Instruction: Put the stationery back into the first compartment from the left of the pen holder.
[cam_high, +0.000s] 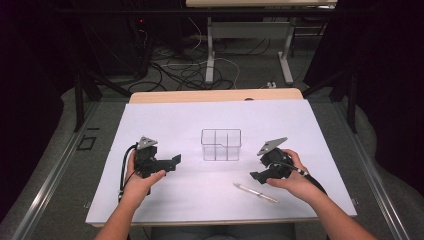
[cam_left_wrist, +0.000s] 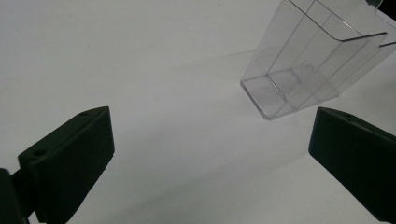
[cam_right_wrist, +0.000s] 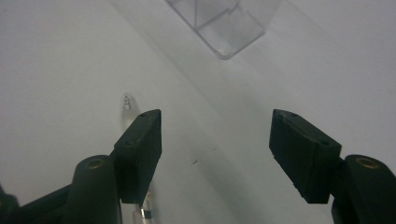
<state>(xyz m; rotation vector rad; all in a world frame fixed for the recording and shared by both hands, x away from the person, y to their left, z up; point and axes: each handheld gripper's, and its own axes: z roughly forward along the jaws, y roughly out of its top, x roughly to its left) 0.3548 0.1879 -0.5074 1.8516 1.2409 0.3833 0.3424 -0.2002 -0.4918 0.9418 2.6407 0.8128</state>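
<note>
A dark room with cables on the floor behind, and up front the white counter (cam_high: 165, 120) carries one clear divided organizer (cam_high: 221, 145) at its middle and one clear pen (cam_high: 255, 193) lying flat near the front edge, its long axis slanting from upper left to lower right. The right gripper (cam_high: 256, 176) sits just beside that pen, jaws spread and empty with the pen tip (cam_right_wrist: 127, 102) peeking past one jaw. The left gripper (cam_high: 169, 166), spread wide with nothing between its jaws, is well apart across the counter, so the right looks the nearer for the pickup.
</note>
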